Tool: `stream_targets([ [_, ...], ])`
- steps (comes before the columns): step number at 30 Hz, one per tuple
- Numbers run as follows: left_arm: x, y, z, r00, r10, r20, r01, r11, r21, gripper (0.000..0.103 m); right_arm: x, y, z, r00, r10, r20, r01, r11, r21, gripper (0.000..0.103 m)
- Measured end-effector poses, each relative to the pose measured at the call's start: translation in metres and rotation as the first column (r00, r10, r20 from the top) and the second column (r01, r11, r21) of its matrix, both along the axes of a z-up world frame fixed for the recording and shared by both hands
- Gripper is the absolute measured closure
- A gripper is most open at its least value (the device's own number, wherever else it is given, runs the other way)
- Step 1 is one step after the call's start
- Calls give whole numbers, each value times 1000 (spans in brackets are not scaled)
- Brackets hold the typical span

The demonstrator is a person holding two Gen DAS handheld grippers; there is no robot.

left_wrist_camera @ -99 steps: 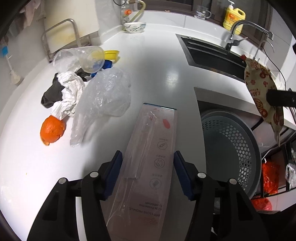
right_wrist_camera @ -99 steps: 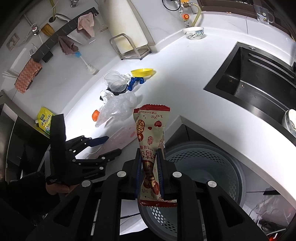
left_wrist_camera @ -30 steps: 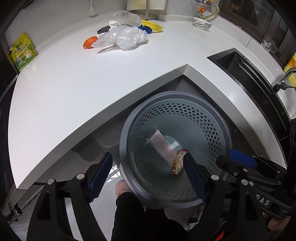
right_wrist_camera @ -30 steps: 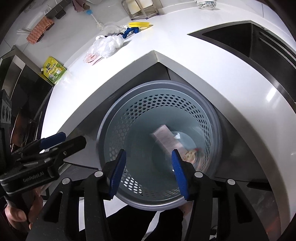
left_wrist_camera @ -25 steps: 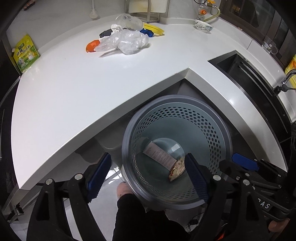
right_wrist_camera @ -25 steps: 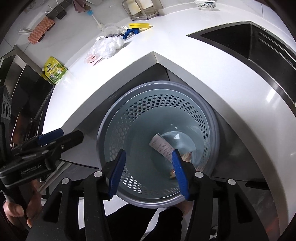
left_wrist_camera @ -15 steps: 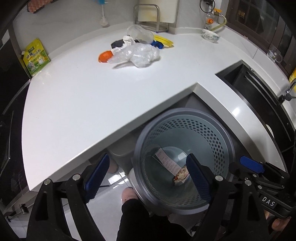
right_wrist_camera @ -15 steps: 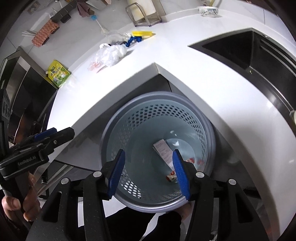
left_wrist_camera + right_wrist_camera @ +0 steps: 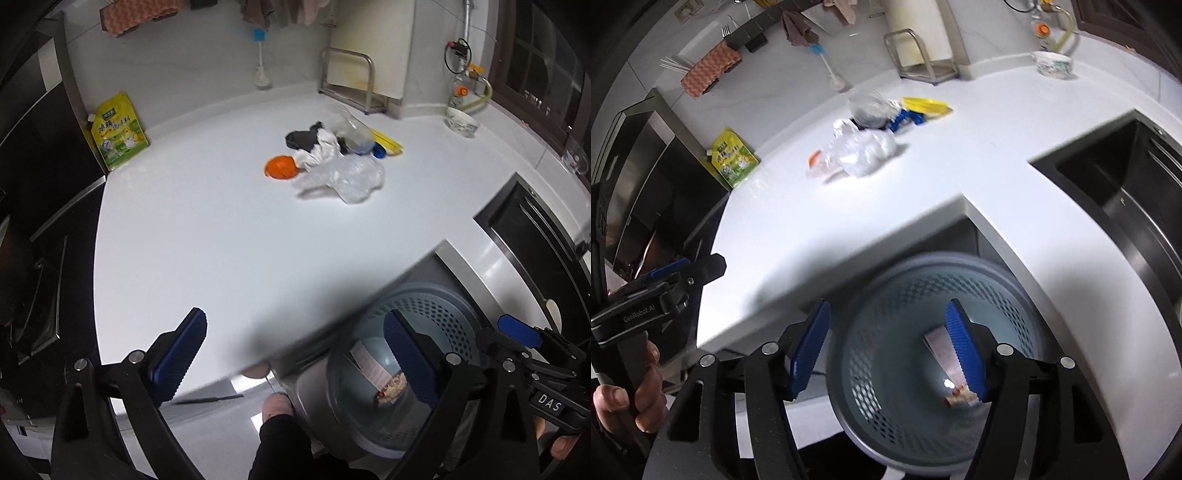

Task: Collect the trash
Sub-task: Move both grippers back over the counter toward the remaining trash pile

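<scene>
Left wrist view. The left gripper (image 9: 291,354) has its jaws wide apart with nothing between them; its blue pads (image 9: 177,356) frame the near edge of the white counter (image 9: 207,236). Beyond the jaws, well ahead and slightly toward the right pad, lies a cluster of trash: a crumpled clear plastic bag (image 9: 345,177), an orange peel (image 9: 280,167) just beside its left end, a wad of white paper (image 9: 319,149) and a black scrap (image 9: 301,138) behind them, and a clear plastic cup (image 9: 352,131) on its side next to a yellow funnel (image 9: 386,140). A yellow-green pouch (image 9: 116,134) leans against the wall far ahead of the left pad. Behind and beneath the right pad stands the perforated grey waste basket (image 9: 439,317), below counter level; inside it lie a flat printed package (image 9: 369,365) and a red-patterned wrapper (image 9: 389,387). The right gripper (image 9: 524,343) appears at the right edge.

Right wrist view. The right gripper (image 9: 888,349) also has its jaws spread, empty, positioned directly above the waste basket (image 9: 886,291). The printed package (image 9: 940,349) and the wrapper (image 9: 960,398) show at the basket bottom, close beside the right pad (image 9: 964,350). The plastic bag (image 9: 862,149) and its cluster sit on the counter (image 9: 960,158) far ahead of the jaws. A black sink (image 9: 1115,192) lies ahead to the right. The left gripper (image 9: 676,278) shows at the left edge, its jaw state unclear from here, held in a hand (image 9: 635,387).
</scene>
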State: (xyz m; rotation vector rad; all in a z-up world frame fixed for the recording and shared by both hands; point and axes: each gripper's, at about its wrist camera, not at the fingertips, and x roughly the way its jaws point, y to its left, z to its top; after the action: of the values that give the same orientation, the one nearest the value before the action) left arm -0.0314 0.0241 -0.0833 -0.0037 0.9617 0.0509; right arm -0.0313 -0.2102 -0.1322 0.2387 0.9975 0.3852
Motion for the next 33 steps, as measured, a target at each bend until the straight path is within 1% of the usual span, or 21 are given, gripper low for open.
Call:
stream_targets([
  [2,12,10,3,1000,2,10,-2,1000,7,8,14,10,5,1000,-5,11,5,1000,-3,40],
  [7,57,37,9,1000,-2,26,1,1000,21,7,55,38,17,999,-39,26,39,999,-4,37],
  [13,110,63,2,999,-25,21,25,999,20,7,104,66,20,996,-90,18,90,996,-12,36],
  [20,159,88,-12,998,-66,7,65,997,37,7,161,95,7,987,-156,-23,156,988,-5,35],
  [25,188,106,-23,997,-71,-4,71,997,33,7,187,113,1,980,-196,-42,196,981,-5,35],
  [27,196,111,-27,997,-76,-11,77,997,32,7,196,118,-3,975,-218,-44,217,976,-22,34],
  [30,202,115,-31,996,-90,-18,90,995,35,7,208,122,-13,963,-262,-70,260,965,-41,34],
  [33,206,116,-35,994,-111,-27,111,993,30,7,216,125,-25,951,-294,-96,286,954,-85,35],
])
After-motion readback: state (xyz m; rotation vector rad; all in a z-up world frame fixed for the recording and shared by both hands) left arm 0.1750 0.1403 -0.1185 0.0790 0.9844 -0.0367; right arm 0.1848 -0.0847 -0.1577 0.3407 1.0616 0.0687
